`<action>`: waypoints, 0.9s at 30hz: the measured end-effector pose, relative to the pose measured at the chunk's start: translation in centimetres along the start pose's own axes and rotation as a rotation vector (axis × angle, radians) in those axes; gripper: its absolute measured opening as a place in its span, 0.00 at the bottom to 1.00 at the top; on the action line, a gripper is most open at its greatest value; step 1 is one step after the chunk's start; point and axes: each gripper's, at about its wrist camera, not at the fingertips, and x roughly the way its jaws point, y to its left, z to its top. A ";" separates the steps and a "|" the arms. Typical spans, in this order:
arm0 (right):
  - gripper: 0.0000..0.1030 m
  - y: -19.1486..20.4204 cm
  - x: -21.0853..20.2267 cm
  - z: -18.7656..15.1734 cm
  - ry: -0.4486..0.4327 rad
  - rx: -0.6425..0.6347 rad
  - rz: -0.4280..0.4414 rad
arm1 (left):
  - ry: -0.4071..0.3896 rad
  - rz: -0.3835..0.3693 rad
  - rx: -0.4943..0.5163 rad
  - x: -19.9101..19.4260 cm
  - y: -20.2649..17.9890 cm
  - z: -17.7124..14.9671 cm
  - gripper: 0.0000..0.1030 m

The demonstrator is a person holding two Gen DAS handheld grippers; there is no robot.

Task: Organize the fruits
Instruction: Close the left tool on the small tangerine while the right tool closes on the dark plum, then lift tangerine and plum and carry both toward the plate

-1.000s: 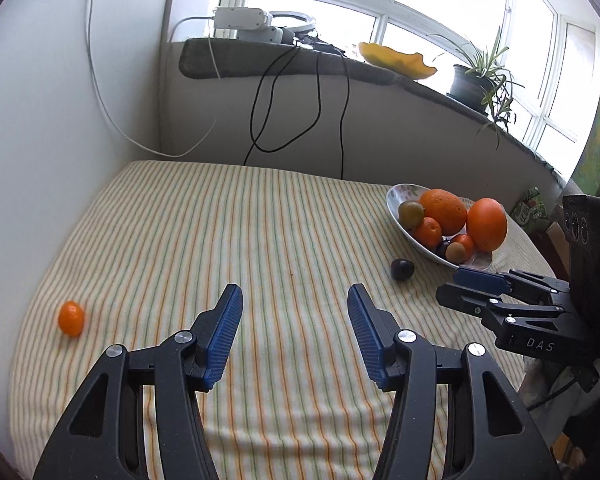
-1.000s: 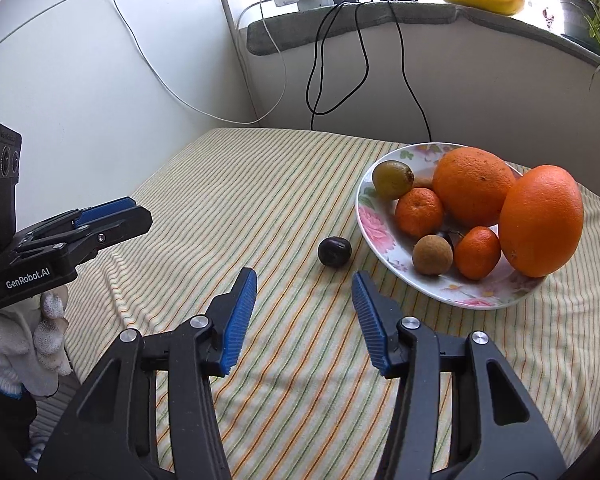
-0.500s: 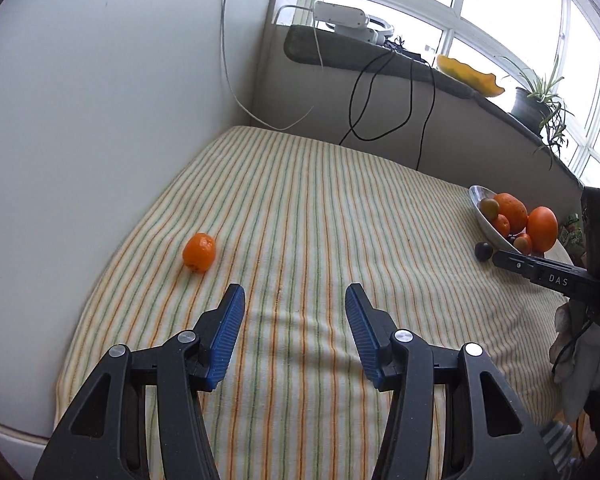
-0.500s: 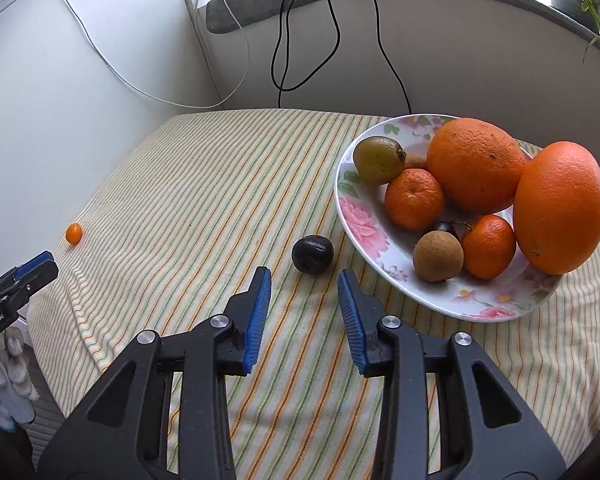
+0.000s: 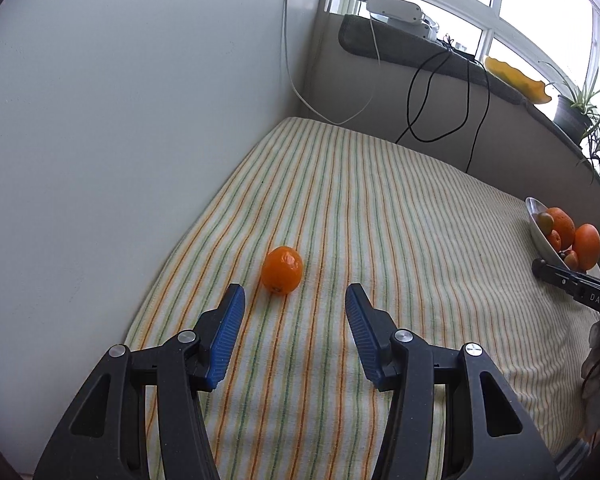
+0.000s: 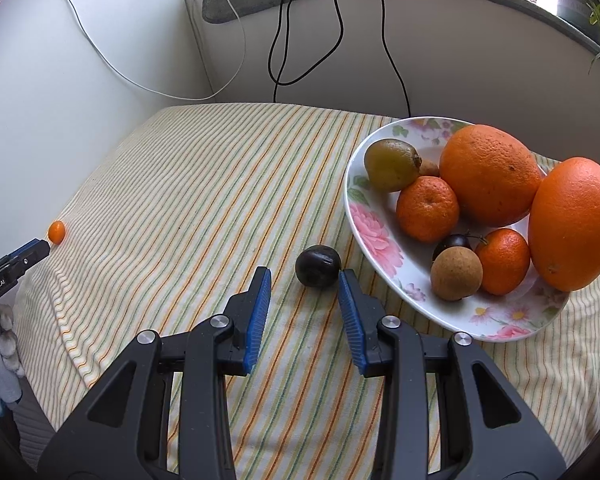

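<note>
Left wrist view: left hand-held gripper [image 5: 292, 300] gapes before the mandarin [image 5: 282, 269] near the wall-side edge. Only right's shows right hand-held gripper [image 6: 302, 282], parted, at a dark plum [image 6: 318, 266] beside the plate [image 6: 374, 228].

right gripper [image 6: 303, 286] agape | dark plum [image 6: 318, 266] just ahead | plate [image 6: 370, 228] beside

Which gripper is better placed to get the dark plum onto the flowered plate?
Right gripper: open, fingertips flanking the dark plum beside the flowered plate. Left gripper faces the small orange across the cloth.
</note>
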 end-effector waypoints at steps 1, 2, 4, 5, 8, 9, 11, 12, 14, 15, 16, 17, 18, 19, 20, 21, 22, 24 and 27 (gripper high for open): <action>0.36 0.0 0.2 0.2 0.001 0.002 -0.001 | 0.003 -0.002 0.002 0.2 0.0 0.1 0.50; 0.36 -0.1 0.3 0.3 0.002 0.002 -0.004 | 0.006 -0.004 0.004 0.5 -0.1 0.2 0.50; 0.36 -0.2 0.5 0.5 0.004 0.001 -0.007 | 0.015 -0.006 0.011 0.8 -0.2 0.2 0.50; 0.36 -0.2 0.7 0.5 0.006 0.001 -0.010 | 0.020 -0.008 0.012 0.9 -0.3 0.3 0.50; 0.36 -0.3 1.1 0.6 0.011 0.006 -0.017 | 0.027 -0.008 0.015 1.1 -0.2 0.2 0.45; 0.35 -0.3 1.2 0.7 0.012 0.007 -0.017 | 0.031 -0.009 0.017 1.1 -0.3 0.2 0.45; 0.29 -0.4 1.4 0.7 0.016 0.014 -0.021 | 0.038 -0.010 0.018 1.4 -0.3 0.2 0.43; 0.27 -0.5 1.5 0.8 0.019 0.018 -0.019 | 0.040 -0.012 0.021 1.4 -0.2 0.2 0.43; 0.26 -0.6 1.7 0.9 0.018 0.021 -0.017 | 0.042 -0.010 0.023 1.6 -0.2 0.3 0.42; 0.26 -0.5 1.7 0.9 0.018 0.019 -0.018 | 0.044 -0.010 0.025 1.7 -0.3 0.3 0.42; 0.25 -0.5 1.7 0.9 0.017 0.017 -0.019 | 0.046 -0.010 0.025 1.8 -0.3 0.4 0.40; 0.25 -0.5 1.7 0.9 0.016 0.015 -0.019 | 0.047 -0.008 0.025 1.9 -0.3 0.4 0.38; 0.25 -0.4 1.7 0.8 0.015 0.015 -0.017 | 0.048 -0.009 0.023 2.1 -0.4 0.4 0.37; 0.25 -0.4 1.6 0.8 0.015 0.017 -0.014 | 0.049 -0.011 0.020 2.1 -0.3 0.5 0.36; 0.25 -0.5 1.5 0.7 0.014 0.019 -0.012 | 0.050 -0.012 0.016 2.2 -0.3 0.5 0.35; 0.25 -0.5 1.6 0.8 0.013 0.021 -0.010 | 0.050 -0.012 0.014 2.4 -0.2 0.5 0.34; 0.25 -0.5 1.6 0.8 0.013 0.021 -0.009 | 0.049 -0.010 0.015 2.4 -0.2 0.5 0.33; 0.25 -0.6 1.4 0.5 0.011 0.021 -0.006 | 0.048 -0.007 0.017 2.4 -0.2 0.5 0.31; 0.24 -0.6 1.4 0.5 0.009 0.019 -0.004 | 0.047 -0.003 0.010 2.5 -0.2 0.5 0.26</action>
